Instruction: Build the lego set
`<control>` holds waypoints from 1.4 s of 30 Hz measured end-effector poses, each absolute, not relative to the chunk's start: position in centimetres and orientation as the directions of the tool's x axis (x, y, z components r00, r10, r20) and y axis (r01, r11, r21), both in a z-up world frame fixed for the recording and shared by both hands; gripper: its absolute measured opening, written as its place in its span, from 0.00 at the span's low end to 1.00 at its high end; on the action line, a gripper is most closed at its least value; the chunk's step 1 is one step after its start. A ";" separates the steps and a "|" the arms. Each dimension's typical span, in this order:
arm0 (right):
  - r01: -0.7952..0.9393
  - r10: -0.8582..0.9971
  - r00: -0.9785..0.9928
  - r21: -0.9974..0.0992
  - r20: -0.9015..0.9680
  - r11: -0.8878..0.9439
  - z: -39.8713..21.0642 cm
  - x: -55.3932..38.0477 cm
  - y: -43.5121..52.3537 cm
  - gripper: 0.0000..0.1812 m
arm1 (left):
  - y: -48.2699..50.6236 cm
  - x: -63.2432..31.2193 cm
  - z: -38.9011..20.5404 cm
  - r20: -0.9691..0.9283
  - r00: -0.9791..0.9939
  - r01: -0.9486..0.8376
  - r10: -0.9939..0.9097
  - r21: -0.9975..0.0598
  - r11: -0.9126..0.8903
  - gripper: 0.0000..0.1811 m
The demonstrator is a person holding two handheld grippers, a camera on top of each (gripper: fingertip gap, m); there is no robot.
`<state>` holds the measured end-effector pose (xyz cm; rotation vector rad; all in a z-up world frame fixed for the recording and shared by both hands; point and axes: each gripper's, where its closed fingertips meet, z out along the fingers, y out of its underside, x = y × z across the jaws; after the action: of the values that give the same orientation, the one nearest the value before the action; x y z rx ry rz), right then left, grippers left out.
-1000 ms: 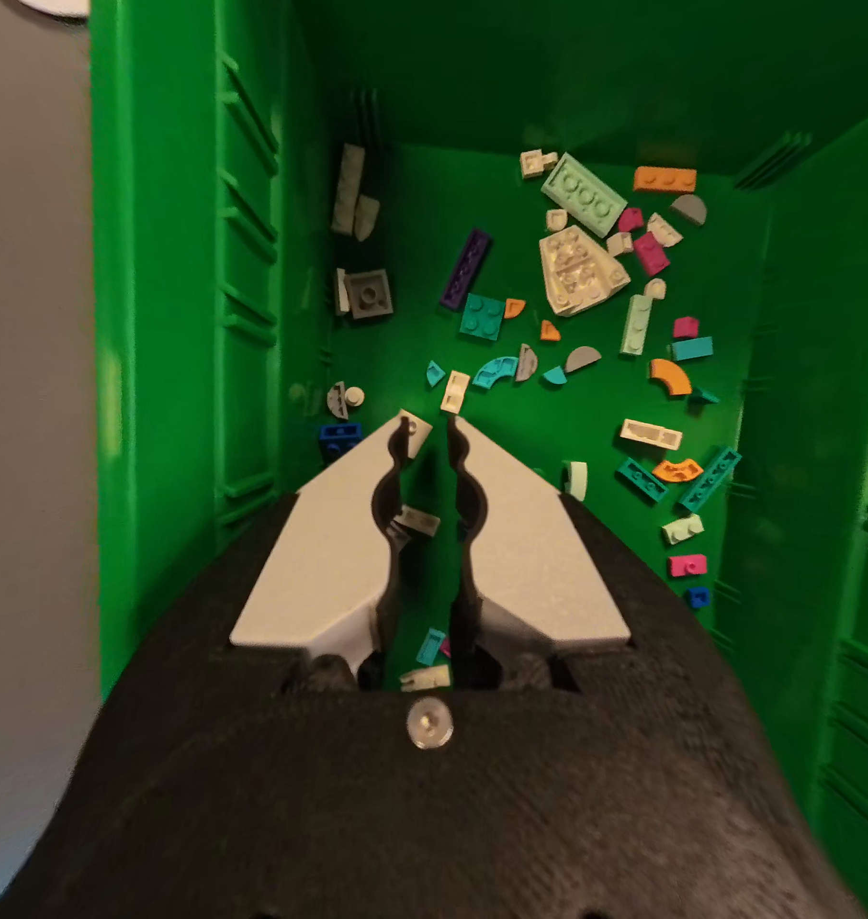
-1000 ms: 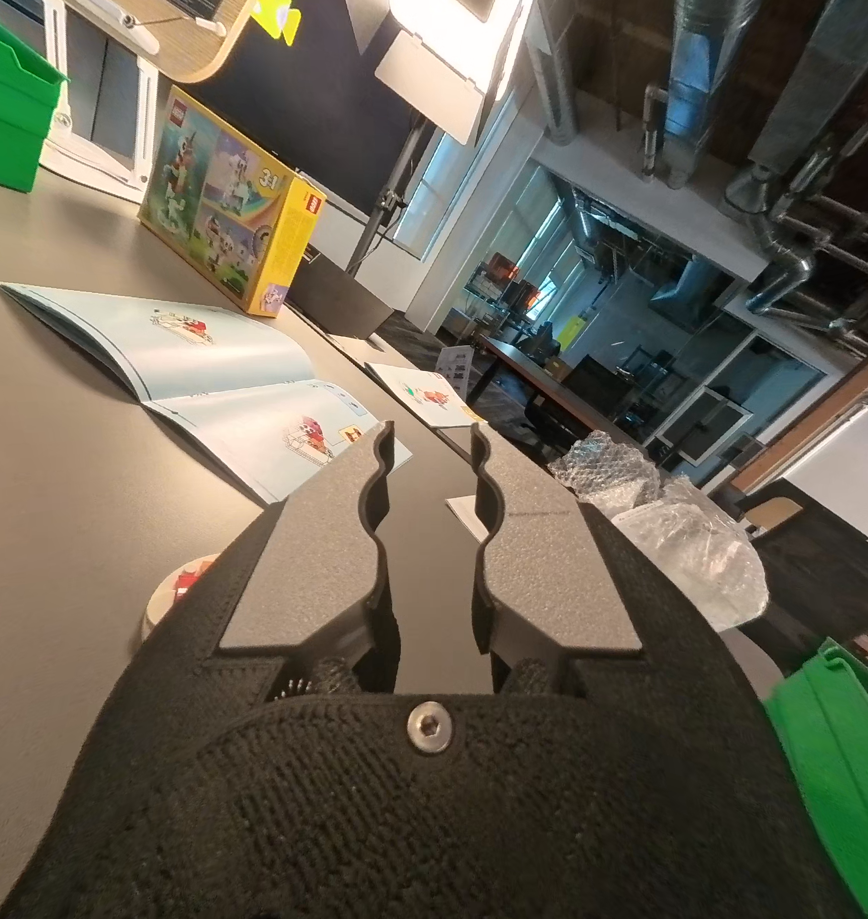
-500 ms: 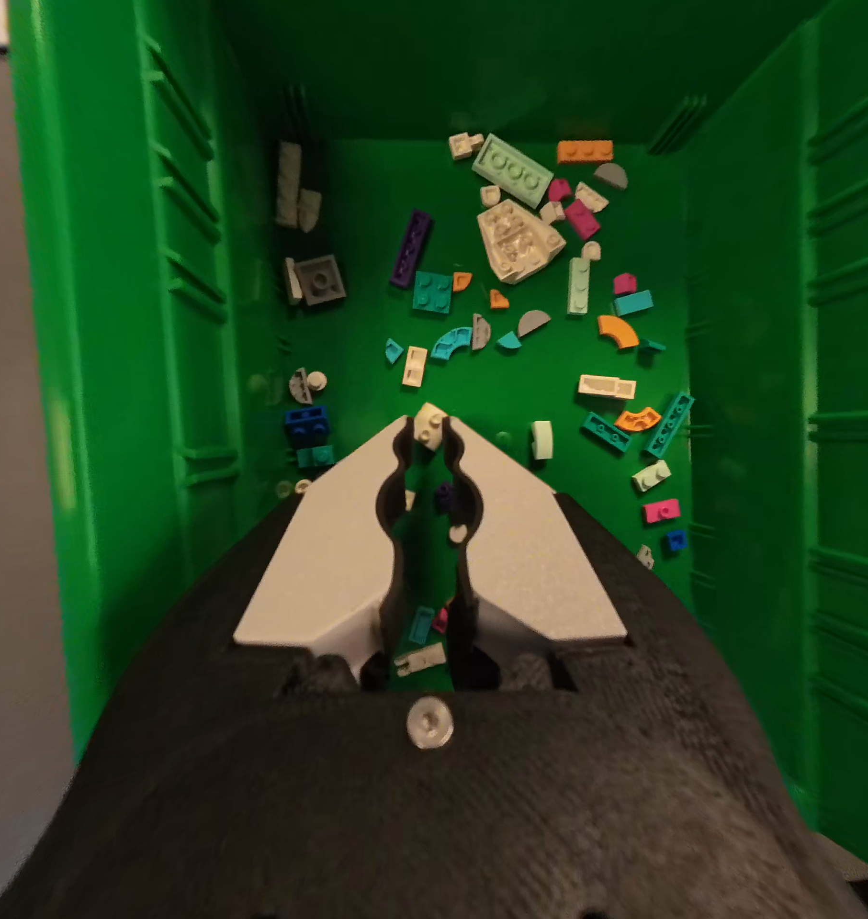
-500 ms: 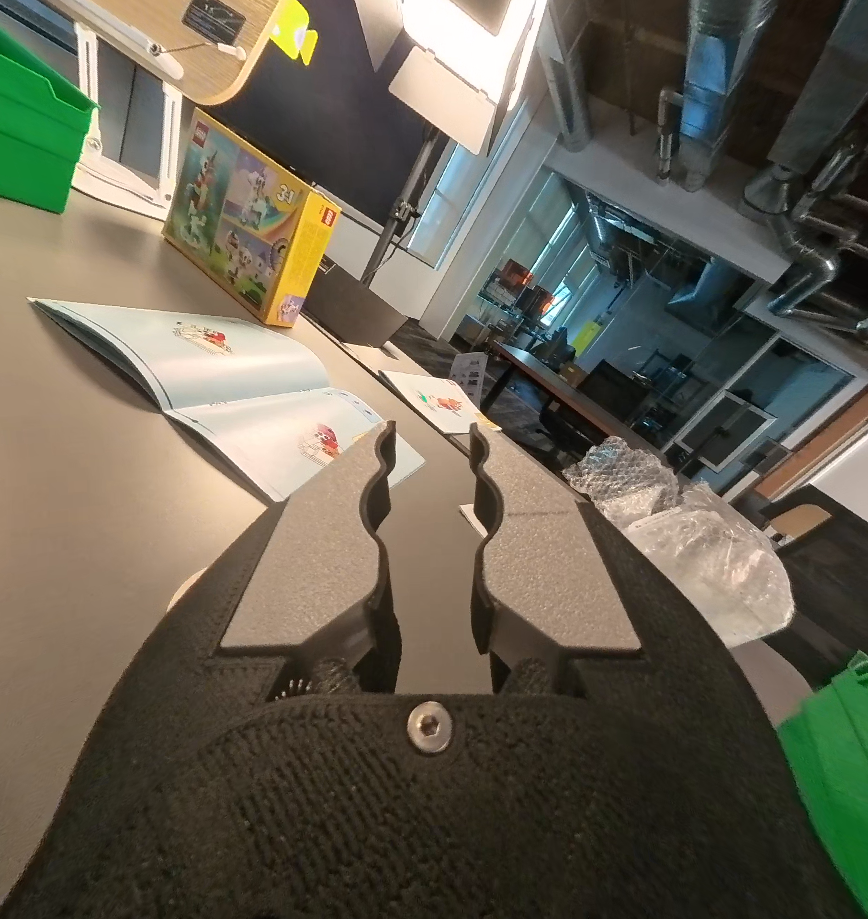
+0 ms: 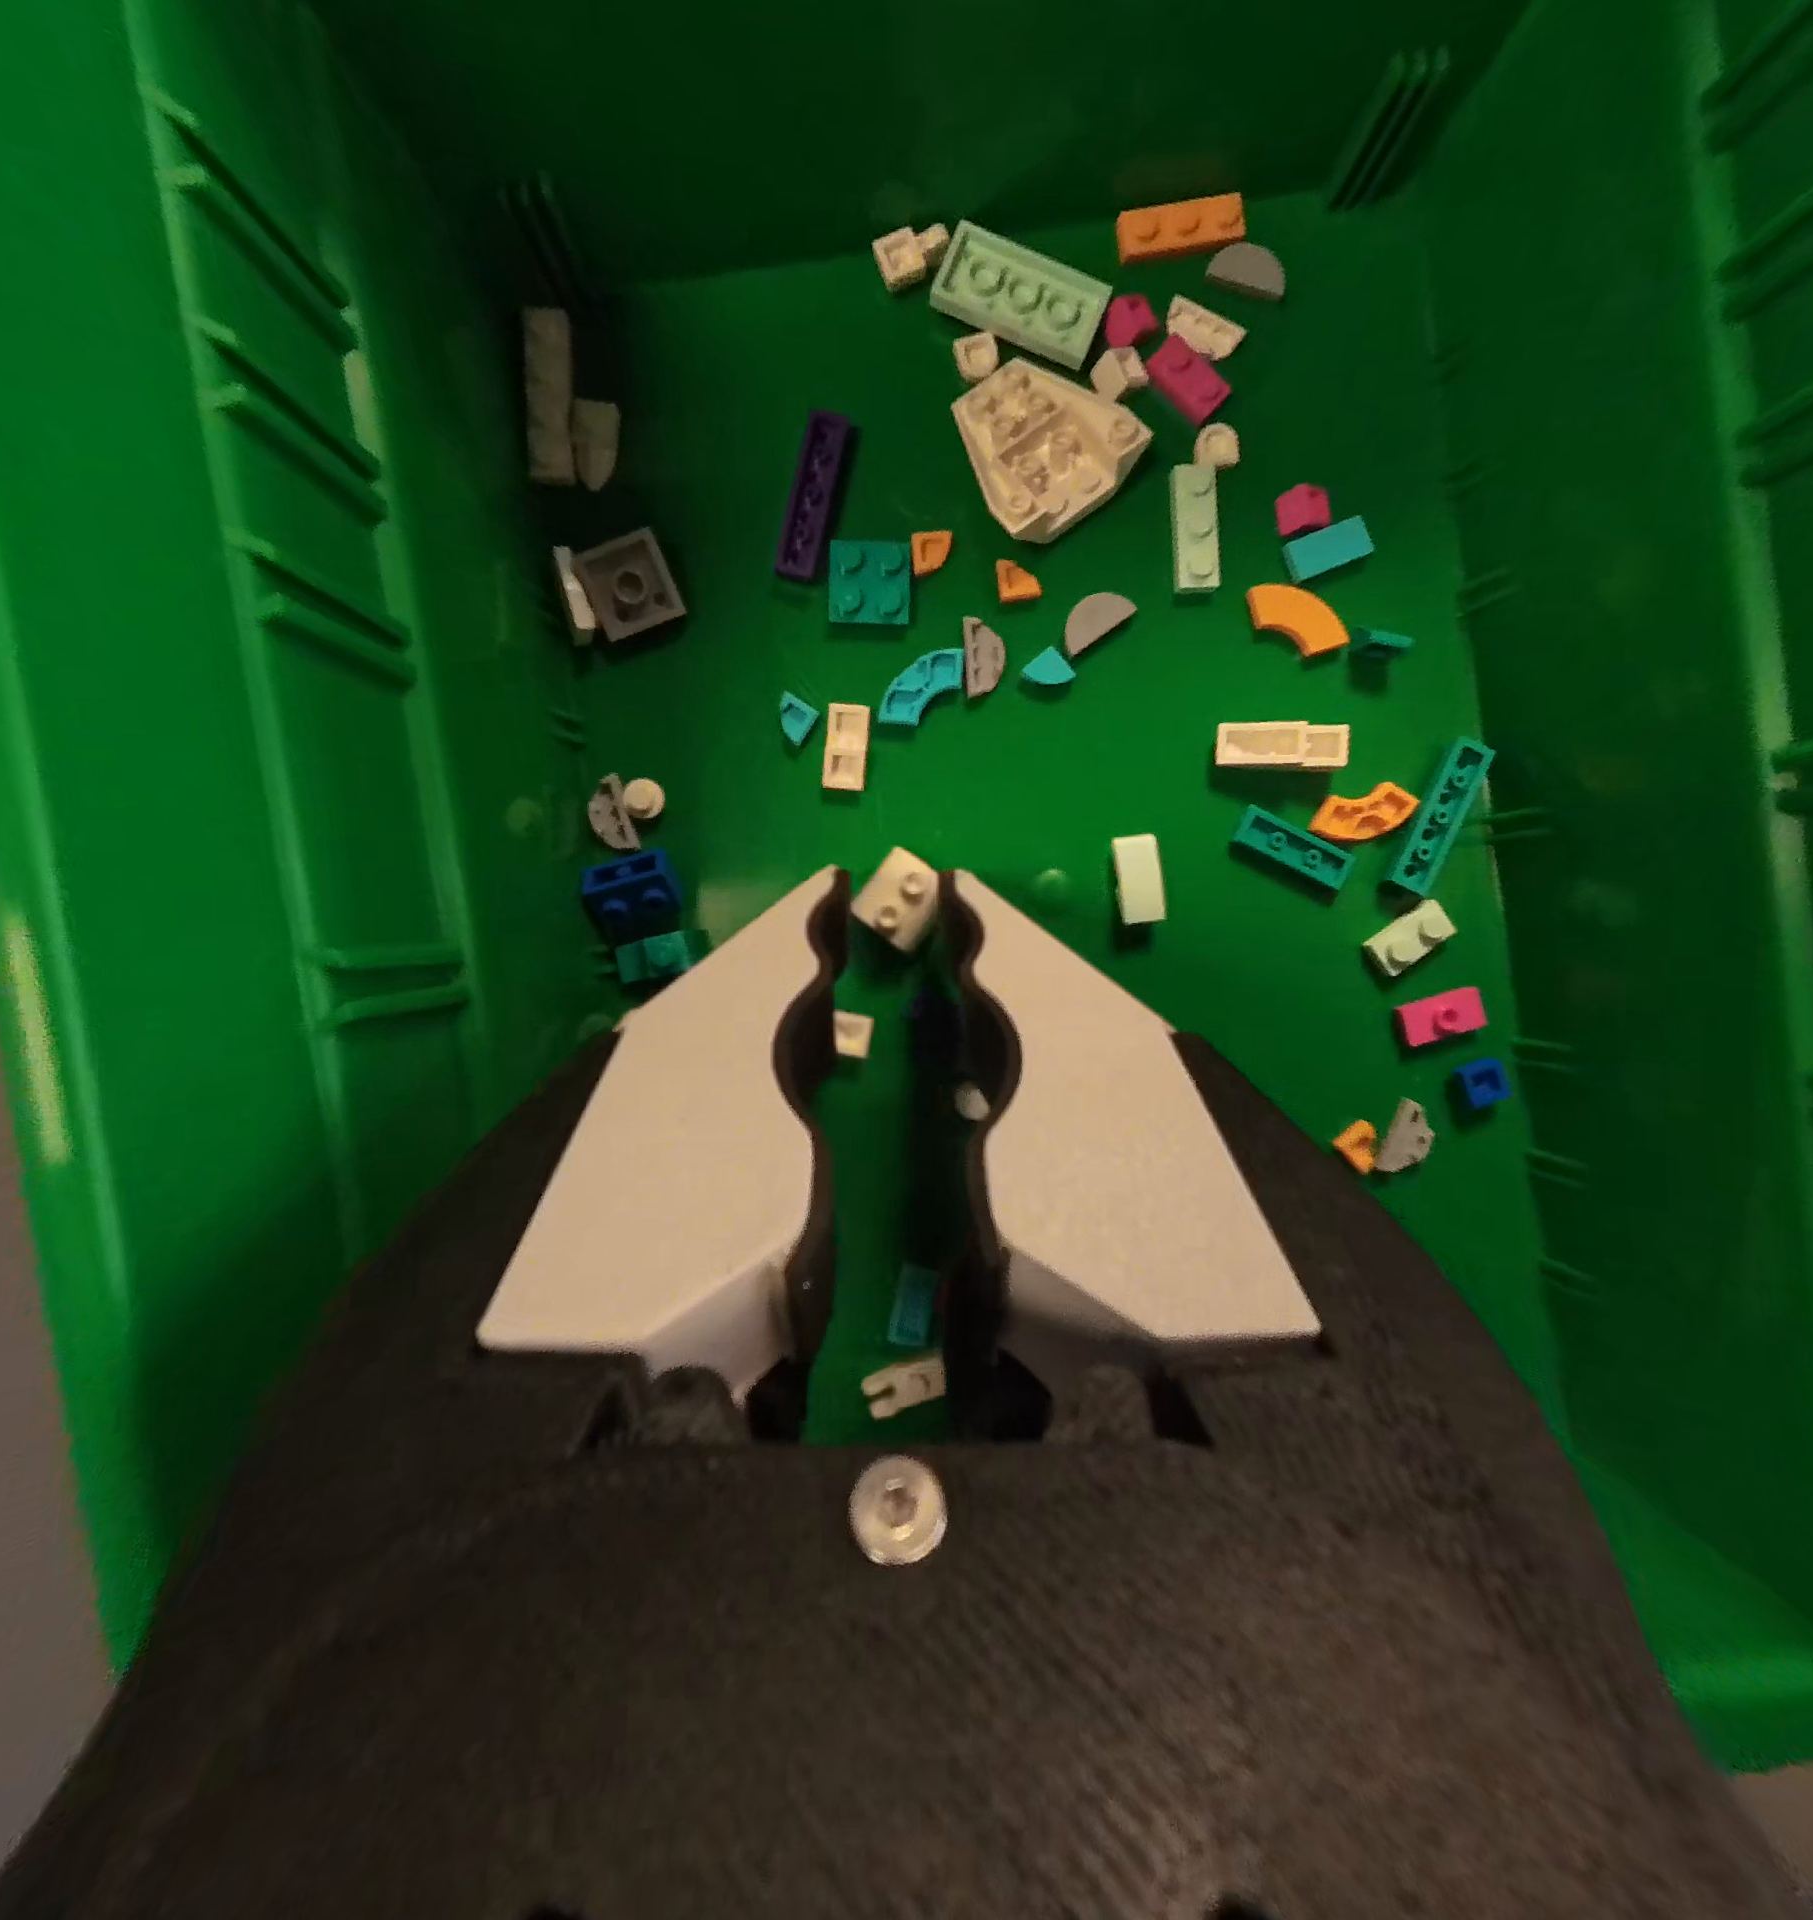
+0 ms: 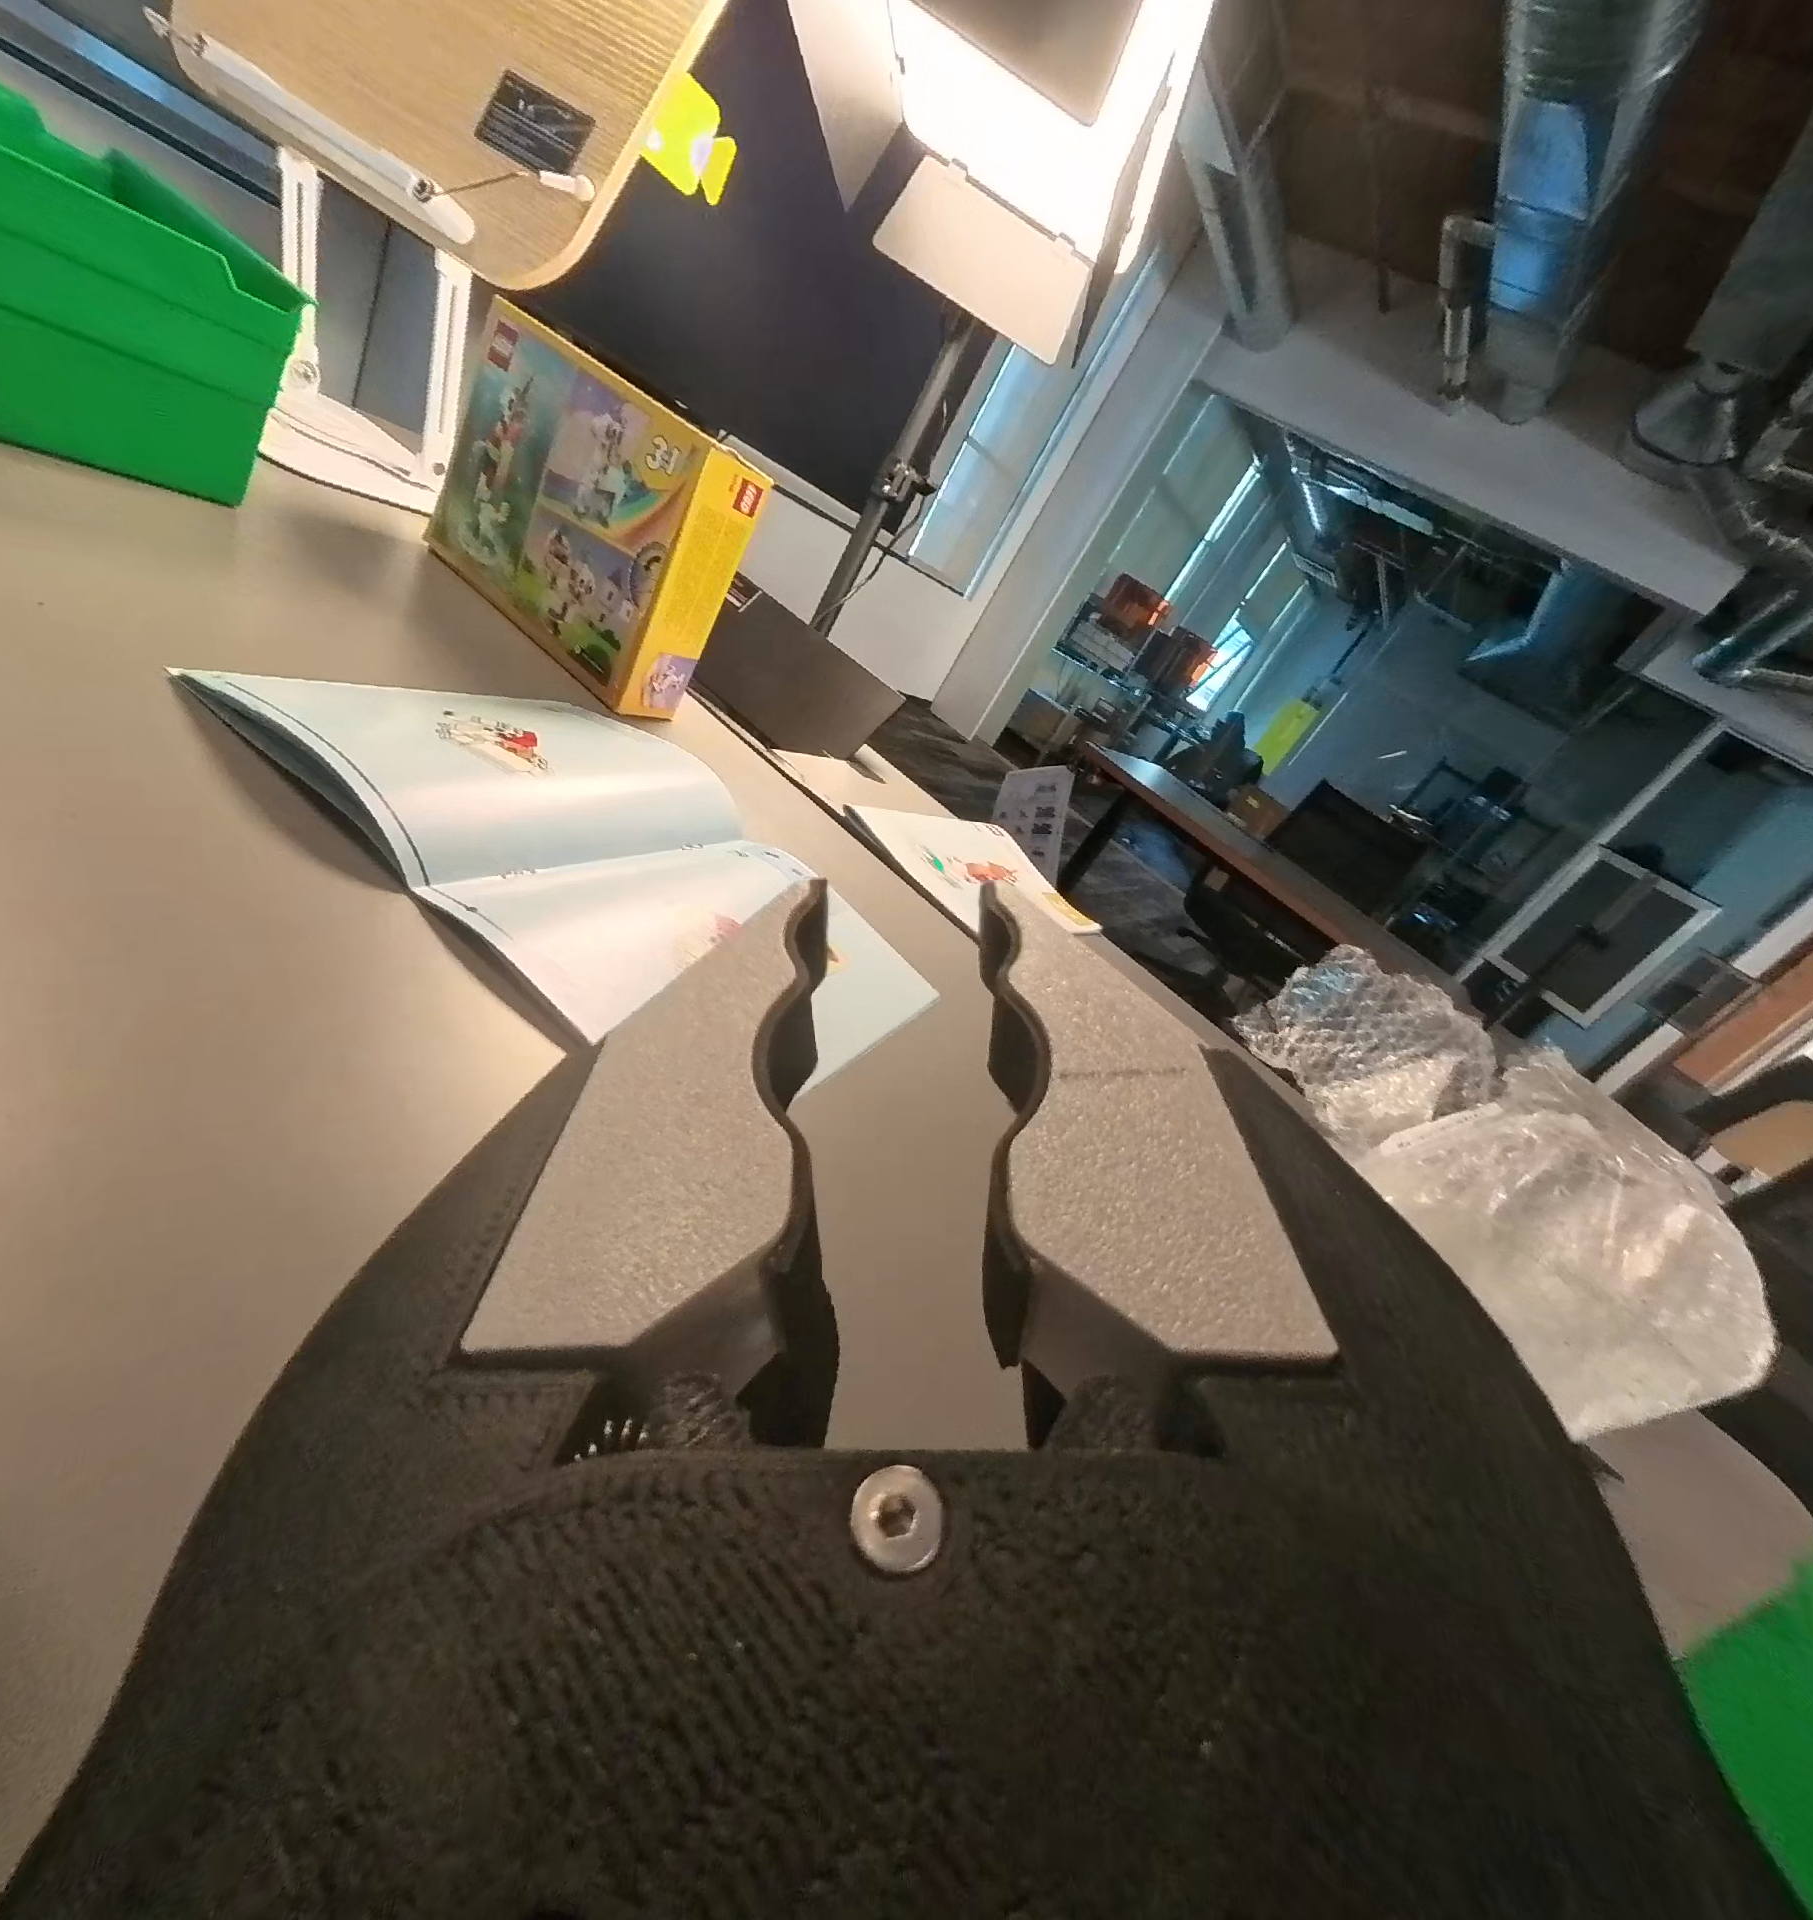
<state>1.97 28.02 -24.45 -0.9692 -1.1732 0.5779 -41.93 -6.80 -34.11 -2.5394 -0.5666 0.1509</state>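
Left gripper (image 5: pixel 894 896) over the green bin (image 5: pixel 258 727), pinching a small cream brick (image 5: pixel 894 900) at its tips.
Loose pieces lie scattered beyond it; right gripper (image 6: pixel 900 914) gapes empty above the table (image 6: pixel 154 935), open booklet (image 6: pixel 528 821) just ahead.

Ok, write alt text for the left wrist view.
The left tool pinches a small cream Lego piece at its fingertips, inside a green plastic bin. Dozens of small loose Lego pieces in teal, orange, pink, purple, grey and cream lie scattered across the bin's floor beyond.

Left hand-held gripper (image 5: pixel 891 894) pinching; right hand-held gripper (image 6: pixel 902 914) parted.
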 end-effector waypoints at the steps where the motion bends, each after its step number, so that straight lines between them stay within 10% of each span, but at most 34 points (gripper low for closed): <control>1: 0.098 0.809 0.313 -0.865 0.497 0.493 -24.5 1.9 27.9 0.15 | -6.8 -42.3 -33.8 -0.015 0.903 0.354 0.429 -0.538 -0.765 0.09; 22: 0.061 0.844 0.292 -0.889 0.451 0.454 -24.3 1.8 27.6 0.15 | -7.0 -42.9 -33.9 0.029 0.744 0.568 0.667 -0.553 -0.609 0.23; 36: 0.041 0.860 0.280 -0.900 0.426 0.433 -24.2 1.9 27.4 0.15 | -7.1 -41.9 -34.7 0.006 0.766 0.549 0.643 -0.527 -0.649 0.11; 42: 0.032 0.864 0.289 -0.906 0.412 0.421 -24.1 2.0 27.6 0.15 | -5.7 -41.2 -28.9 -0.028 0.812 0.379 0.583 -0.734 -0.563 0.11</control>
<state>2.02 27.57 -24.09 -0.9903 -1.1471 0.6977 -41.16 -5.71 -28.89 -2.2332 -0.7038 0.3448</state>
